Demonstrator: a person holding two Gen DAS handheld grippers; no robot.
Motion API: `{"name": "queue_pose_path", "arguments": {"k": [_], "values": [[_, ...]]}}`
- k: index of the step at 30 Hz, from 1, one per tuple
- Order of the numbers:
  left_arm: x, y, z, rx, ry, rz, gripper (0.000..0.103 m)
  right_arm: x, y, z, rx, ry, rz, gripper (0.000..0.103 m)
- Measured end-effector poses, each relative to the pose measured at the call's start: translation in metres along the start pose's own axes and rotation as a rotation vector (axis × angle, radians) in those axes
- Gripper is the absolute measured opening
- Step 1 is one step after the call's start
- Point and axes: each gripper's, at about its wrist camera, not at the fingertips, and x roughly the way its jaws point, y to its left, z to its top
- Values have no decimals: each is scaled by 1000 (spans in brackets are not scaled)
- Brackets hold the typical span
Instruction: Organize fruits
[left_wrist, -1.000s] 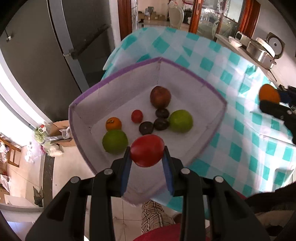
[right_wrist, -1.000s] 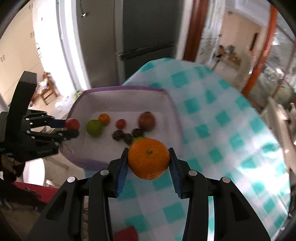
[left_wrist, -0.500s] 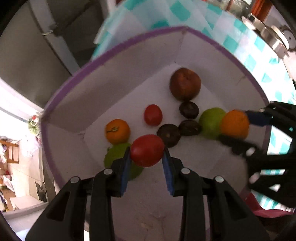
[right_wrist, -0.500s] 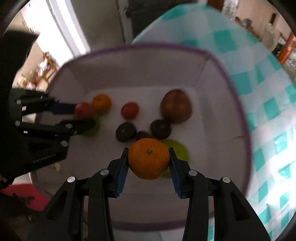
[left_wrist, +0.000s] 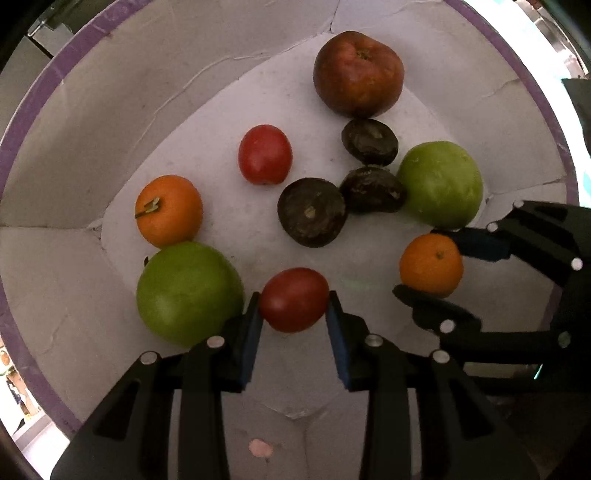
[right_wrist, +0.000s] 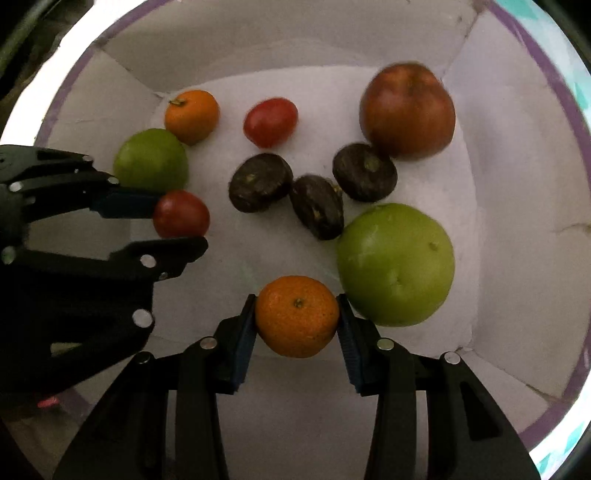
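Box (left_wrist: 92, 110) now fills both views; a second ago it sat farther below. Both grippers pointing straight down inside it, drop looks near. Right gripper (right_wrist: 297, 317) clamps orange (right_wrist: 297, 315). Left gripper (left_wrist: 293, 314) jaws just easing apart, tomato (left_wrist: 293, 299) still between pads. Other fruit on floor.

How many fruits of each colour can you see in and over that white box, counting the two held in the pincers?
Orange: 2
Red: 2
Green: 2
Dark brown-black: 3
Reddish-brown: 1
Total: 10
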Motion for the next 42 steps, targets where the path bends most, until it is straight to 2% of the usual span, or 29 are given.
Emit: {"name": "queue_pose_path", "arguments": {"k": [6,11,16,18,21,22,24,25,29,31,33,36,39,42], "values": [[-2,5,-3,-21,-30,-7,39,-6,0,-5,29,-30,8,44],[-7,3,-6,-27,-62,3,51,-14,-9,-10,45,-53,10,59],[-11,9,-9,-59,-94,-11,58,-22,-6,-15,60,-68,-4,65],[-16,12,-11,-72,-115,-26,69,-31,-4,-15,56,-86,-3,71],[-31,13,-18,-84,-188,-27,83,-47,-1,-19,54,-121,-7,75],[-38,13,-22,-84,-223,-30,85,-53,0,-21,55,-139,-14,78],[-47,12,-27,-89,-267,-40,97,-62,-1,-24,54,-166,-38,81],[-54,13,-30,-96,-290,-40,100,-68,-1,-26,54,-181,-54,83],[-72,10,-40,-107,-360,4,101,-87,-6,-29,83,-230,-103,87],[-83,9,-46,-114,-412,37,101,-96,-13,-29,92,-246,-123,87],[-104,13,-50,-147,-497,63,101,-102,-15,-27,100,-260,-154,87],[-130,20,-53,-208,-592,172,101,-114,-16,-31,101,-289,-179,87],[-140,23,-49,-247,-596,228,101,-124,-13,-28,116,-313,-186,87],[-144,29,-50,-269,-555,189,101,-115,-10,-10,119,-325,-189,87]]}}
